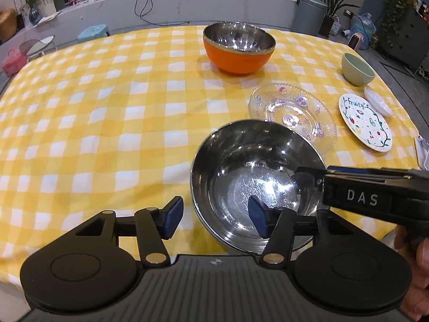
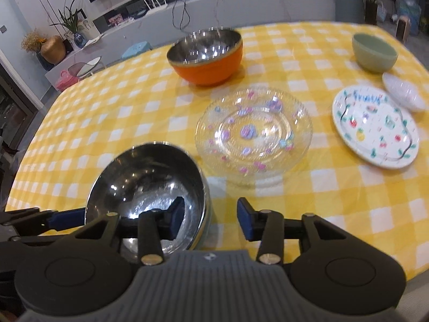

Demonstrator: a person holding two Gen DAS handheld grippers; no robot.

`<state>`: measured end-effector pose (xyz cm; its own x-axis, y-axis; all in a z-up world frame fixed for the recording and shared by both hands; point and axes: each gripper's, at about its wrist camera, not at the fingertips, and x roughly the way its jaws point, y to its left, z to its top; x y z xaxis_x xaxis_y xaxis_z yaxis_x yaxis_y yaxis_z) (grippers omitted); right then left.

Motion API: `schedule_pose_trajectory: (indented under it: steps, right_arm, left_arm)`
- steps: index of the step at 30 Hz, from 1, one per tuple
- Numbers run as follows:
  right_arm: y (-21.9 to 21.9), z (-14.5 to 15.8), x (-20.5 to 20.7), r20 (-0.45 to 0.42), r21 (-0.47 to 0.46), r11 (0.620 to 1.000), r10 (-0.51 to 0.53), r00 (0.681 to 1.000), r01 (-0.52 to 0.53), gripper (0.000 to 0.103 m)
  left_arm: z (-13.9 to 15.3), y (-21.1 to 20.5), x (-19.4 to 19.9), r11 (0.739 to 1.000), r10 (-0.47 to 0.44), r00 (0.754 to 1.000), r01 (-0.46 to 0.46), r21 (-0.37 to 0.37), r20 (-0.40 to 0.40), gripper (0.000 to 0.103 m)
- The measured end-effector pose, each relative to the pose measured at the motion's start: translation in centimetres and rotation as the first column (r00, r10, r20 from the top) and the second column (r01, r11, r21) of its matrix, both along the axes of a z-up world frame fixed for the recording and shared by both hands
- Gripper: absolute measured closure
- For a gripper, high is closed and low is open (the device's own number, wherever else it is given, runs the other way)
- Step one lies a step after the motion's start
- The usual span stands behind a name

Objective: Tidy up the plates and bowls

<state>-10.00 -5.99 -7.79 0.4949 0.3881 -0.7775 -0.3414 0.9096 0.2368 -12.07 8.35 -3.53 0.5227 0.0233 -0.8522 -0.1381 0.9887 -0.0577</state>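
Note:
A steel bowl [image 1: 249, 171] [image 2: 150, 177] sits near the front of the yellow checked table [image 1: 93, 107]. My left gripper [image 1: 214, 217] is open and straddles the bowl's near left rim, one pad inside, one outside. My right gripper [image 2: 211, 222] is open and straddles the bowl's right rim; it shows in the left wrist view [image 1: 308, 177]. An orange bowl with a steel inside [image 1: 238, 48] [image 2: 206, 56] stands farther back. A clear glass plate [image 1: 292, 115] [image 2: 254, 131], a white "Fruity" plate [image 1: 366, 123] [image 2: 375, 128], a green bowl [image 1: 358, 68] [image 2: 374, 52] and a small white dish [image 1: 379, 102] [image 2: 403, 91] lie to the right.
The table's right edge runs close past the white plate. Beyond the far edge are stools [image 1: 92, 33], a grey counter [image 1: 187, 2] with a cable, a bin [image 1: 308, 13] and potted plants.

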Motion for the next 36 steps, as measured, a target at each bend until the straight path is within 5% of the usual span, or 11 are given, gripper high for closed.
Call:
schedule_pose_trajectory:
  steps: [10,19,36]
  right_arm:
    - [-0.7,1.8,0.5,0.031,0.041,0.999,-0.006,0.999,0.005,0.055]
    - [-1.1,3.1,1.7,0.063,0.040,0.999,-0.012,0.998,0.009,0.035]
    - [-0.3,6.5,9.6,0.127,-0.014,1.000,-0.016,0.992,0.018,0.026]
  left_arm:
    - [2.7,1.1,0.5,0.999,-0.006,0.999,0.008,-0.046,0.048,0.035]
    - [5.4,2.3,2.8,0.998,0.014,0.995,-0.009,-0.057,0.097,0.035]
    - [5.9,4.1,13.2,0.999,0.012,0.989,-0.006,-0.045,0.146,0.035]
